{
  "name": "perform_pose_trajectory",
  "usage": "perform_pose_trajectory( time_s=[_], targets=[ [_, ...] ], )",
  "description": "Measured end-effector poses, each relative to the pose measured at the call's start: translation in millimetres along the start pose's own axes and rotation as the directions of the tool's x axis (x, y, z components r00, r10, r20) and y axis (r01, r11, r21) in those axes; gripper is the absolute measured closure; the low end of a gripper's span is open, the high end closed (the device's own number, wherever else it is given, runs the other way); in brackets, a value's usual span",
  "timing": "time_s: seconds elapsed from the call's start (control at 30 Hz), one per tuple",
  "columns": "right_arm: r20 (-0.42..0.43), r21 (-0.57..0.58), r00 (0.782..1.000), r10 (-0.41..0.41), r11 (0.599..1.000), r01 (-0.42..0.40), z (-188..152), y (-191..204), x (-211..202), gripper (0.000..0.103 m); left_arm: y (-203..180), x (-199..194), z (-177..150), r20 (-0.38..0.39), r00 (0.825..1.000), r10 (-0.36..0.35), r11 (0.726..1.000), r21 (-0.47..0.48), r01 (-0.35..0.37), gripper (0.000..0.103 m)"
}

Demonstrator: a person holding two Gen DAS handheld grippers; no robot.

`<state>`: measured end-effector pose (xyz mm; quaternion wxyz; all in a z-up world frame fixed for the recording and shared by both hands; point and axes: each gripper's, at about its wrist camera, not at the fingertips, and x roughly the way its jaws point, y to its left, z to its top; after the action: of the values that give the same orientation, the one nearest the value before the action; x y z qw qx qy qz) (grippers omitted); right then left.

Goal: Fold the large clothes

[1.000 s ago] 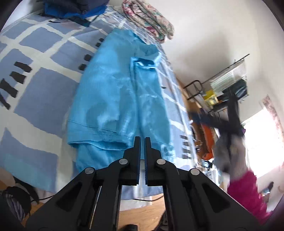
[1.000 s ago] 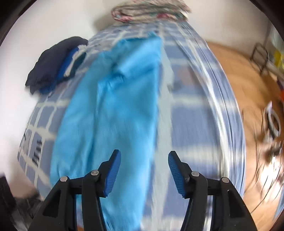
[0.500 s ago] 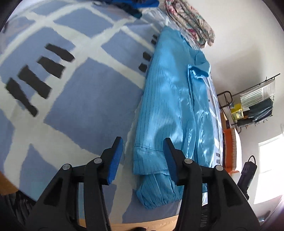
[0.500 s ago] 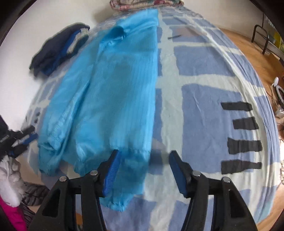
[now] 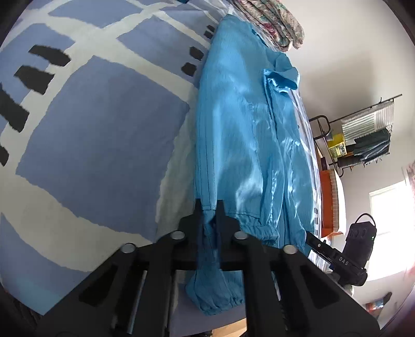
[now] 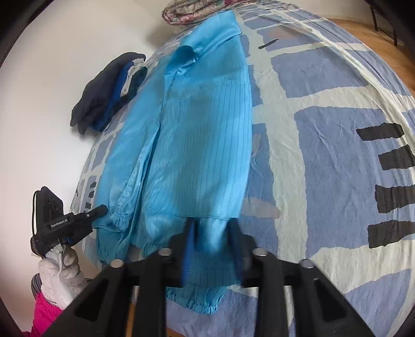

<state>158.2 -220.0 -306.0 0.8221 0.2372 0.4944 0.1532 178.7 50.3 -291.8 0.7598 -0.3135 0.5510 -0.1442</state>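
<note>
Both grippers now down at the near hem of the blue garment (image 5: 233,145), one at each near corner. Left gripper (image 5: 209,207) pinched tight on the hem at the garment's left corner, fabric bunched between the pads and hanging below them; jaws just closed, from wide apart half a second ago. Right gripper (image 6: 210,228) closing on the hem at the opposite corner, cloth between the fingers, jaws drawn in from a wide gap but motion-blurred, so firm contact cannot be told for sure. Seen from the right wrist, left gripper's tip at the hem's far-left edge, held by a gloved hand (image 6: 61,269).

Meaning for the task, as a judgement: grasp step about done on the left, nearly so on the right; hem ready to be lifted and carried toward the collar for a crosswise fold. Risk of catching only the top layer, or of the right side slipping if lifted too soon.

Against a second ago: then hovering higher with the whole garment in view, left shut on nothing, right open; now low, close to the bedspread (image 5: 98,145), hem filling the near field.

Farther off: garment lying lengthwise on the bed, sleeves folded in, collar at the far end. Beyond it, a floral quilt (image 6: 197,10); far left, a dark pile of clothes (image 6: 103,93).
</note>
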Motion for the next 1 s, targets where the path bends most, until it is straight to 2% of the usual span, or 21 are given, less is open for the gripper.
perform_pose_trajectory(
  time_s=[0.1,0.17,0.3,0.43,0.6,0.67,0.7,0.73,0.83,0.97,1.0],
  targets=[
    [0.027,0.033,0.999,0.019,0.999,-0.019,-1,4,-7,0.097,-4,-8,-2,0.012,0.999,-0.031,0.999,-0.014,0.031,0.102],
    [0.041,0.056,0.999,0.036,0.998,-0.039,-2,7,-16,0.099,-8,-19,-6,0.019,0.998,-0.060,0.998,-0.020,0.061,0.102],
    [0.022,0.043,0.999,0.024,0.999,-0.025,-10,23,-38,0.101,-25,-44,-23,0.018,0.999,-0.041,0.997,0.065,0.040,0.102],
    [-0.032,0.011,0.999,0.024,1.000,-0.024,-36,40,-59,0.101,-33,-72,-55,0.002,1.000,-0.001,0.990,0.141,0.001,0.102],
    [-0.091,-0.112,0.996,-0.026,0.994,0.016,-71,66,-64,0.100,-33,-89,-79,0.009,0.994,0.108,0.970,0.219,-0.107,0.102],
    [-0.113,-0.173,0.992,-0.062,0.984,0.042,-79,73,-57,0.089,-33,-90,-81,0.012,0.990,0.142,0.961,0.236,-0.141,0.102],
    [-0.117,-0.192,0.990,-0.080,0.980,0.056,-81,75,-55,0.076,-34,-91,-81,0.012,0.988,0.153,0.960,0.234,-0.151,0.101],
    [-0.110,-0.200,0.990,-0.087,0.978,0.064,-79,77,-55,0.072,-36,-92,-81,0.015,0.987,0.163,0.959,0.233,-0.162,0.099],
    [-0.069,-0.219,0.994,-0.085,0.973,0.068,-72,81,-71,0.068,-41,-111,-79,0.077,0.982,0.174,0.947,0.258,-0.188,0.097],
    [0.030,-0.268,0.996,-0.085,0.959,0.090,-47,91,-106,0.049,-54,-143,-67,0.157,0.977,0.147,0.939,0.289,-0.188,0.094],
    [0.049,-0.273,0.995,-0.085,0.957,0.095,-39,93,-113,0.049,-60,-147,-62,0.167,0.977,0.132,0.938,0.299,-0.178,0.094]
  ],
)
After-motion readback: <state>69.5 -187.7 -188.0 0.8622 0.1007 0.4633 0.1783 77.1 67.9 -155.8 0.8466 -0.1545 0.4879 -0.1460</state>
